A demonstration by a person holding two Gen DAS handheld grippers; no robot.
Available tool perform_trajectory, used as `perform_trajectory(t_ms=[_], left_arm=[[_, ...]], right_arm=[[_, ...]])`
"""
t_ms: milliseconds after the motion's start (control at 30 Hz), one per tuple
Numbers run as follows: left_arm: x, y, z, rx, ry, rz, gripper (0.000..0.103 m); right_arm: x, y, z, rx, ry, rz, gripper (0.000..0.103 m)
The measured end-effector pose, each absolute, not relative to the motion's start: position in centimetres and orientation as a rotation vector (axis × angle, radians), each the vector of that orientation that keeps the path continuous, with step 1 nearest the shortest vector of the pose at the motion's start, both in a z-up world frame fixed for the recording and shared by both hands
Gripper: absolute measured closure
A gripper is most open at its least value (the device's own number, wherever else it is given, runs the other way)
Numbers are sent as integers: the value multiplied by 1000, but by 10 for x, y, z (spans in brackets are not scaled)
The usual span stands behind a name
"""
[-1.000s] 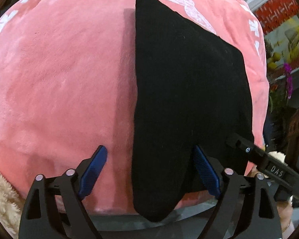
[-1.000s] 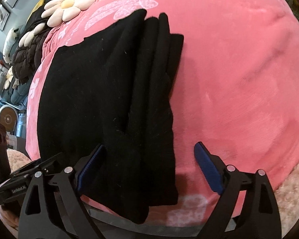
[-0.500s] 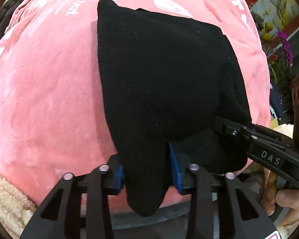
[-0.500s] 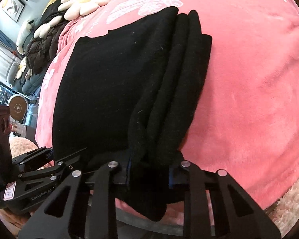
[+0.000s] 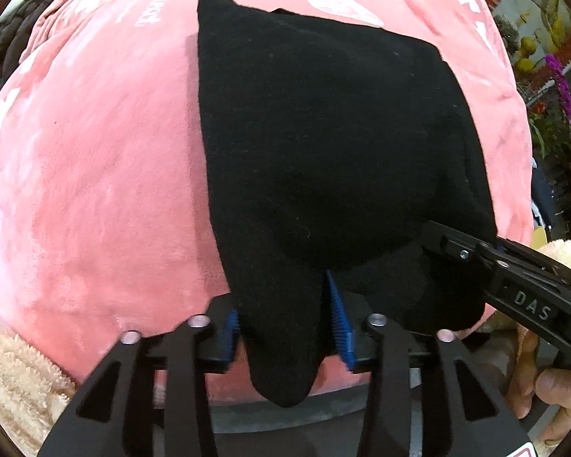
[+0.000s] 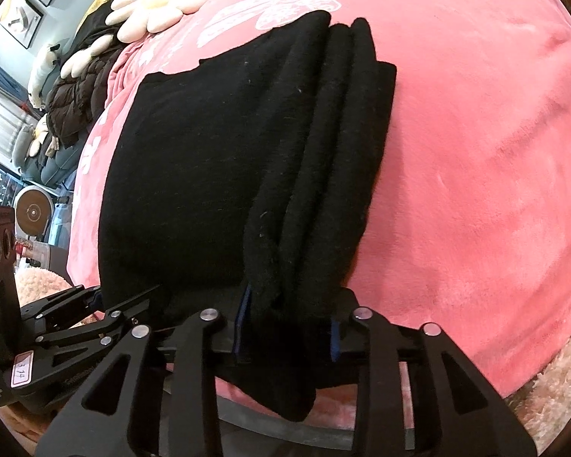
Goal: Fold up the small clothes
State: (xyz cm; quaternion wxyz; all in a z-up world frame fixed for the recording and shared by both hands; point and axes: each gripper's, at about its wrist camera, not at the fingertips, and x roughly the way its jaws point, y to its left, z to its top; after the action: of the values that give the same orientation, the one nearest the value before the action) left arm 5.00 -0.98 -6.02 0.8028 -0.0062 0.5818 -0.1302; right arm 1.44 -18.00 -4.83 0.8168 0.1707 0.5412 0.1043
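Both sets of jaws, wide apart a second ago, are now gripping the black garment after closing hard and easing slightly. On the pink blanket, this folded garment is lying with its near edge overhanging. Left gripper is clamping the garment's near left corner; right gripper is clenching its bunched right-hand layers. Judgement: another fold is being prepared. Beyond the garment, a daisy cushion and dark jacket are lying clear, obstructing nothing.
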Motion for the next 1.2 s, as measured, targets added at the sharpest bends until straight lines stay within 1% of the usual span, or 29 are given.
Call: perform_trajectory(t_ms=[33,67,133,233,333,400,467,500,533,567,600,633,667,733,833,1200], left_arm=[[52,-11,-61,-10,1246,-271,46],[54,-11,-63,-9,1246,-265,44],[57,-9,-65,-17,1247,-257,34],[64,-10,-68,-20,1247,-263,29],[70,-17,-68,6,1238,-264,27],[75,-26,-69,12,1236,-267,27],[77,-27,-69,8,1238,-278,31],[77,-28,-68,4,1238,-288,39],[76,-23,-66,-3,1242,-314,54],[76,-25,-64,-10,1248,-336,60],[76,-29,-62,-13,1250,-346,69],[76,-32,-58,-10,1251,-348,77],[76,-32,-53,-10,1251,-354,81],[79,-27,-43,-35,1252,-357,88],[75,-24,-25,-58,1239,-369,90],[22,-41,43,6,1171,-368,90]], right_arm=[[15,-181,-49,364,1154,221,69],[15,-181,-49,363,1156,217,67],[17,-182,-51,373,1160,213,64],[18,-181,-53,386,1162,217,59],[19,-179,-54,384,1159,224,53],[20,-176,-54,371,1152,224,50],[20,-175,-54,368,1148,221,49],[20,-175,-54,372,1148,221,49],[20,-176,-53,378,1149,222,49],[20,-176,-53,386,1151,223,51],[19,-179,-52,404,1153,227,60],[18,-182,-52,427,1156,236,66],[17,-184,-49,459,1157,247,78],[13,-186,-39,461,1142,250,81],[3,-185,-16,447,1103,259,83],[-44,-175,43,421,1046,291,84]])
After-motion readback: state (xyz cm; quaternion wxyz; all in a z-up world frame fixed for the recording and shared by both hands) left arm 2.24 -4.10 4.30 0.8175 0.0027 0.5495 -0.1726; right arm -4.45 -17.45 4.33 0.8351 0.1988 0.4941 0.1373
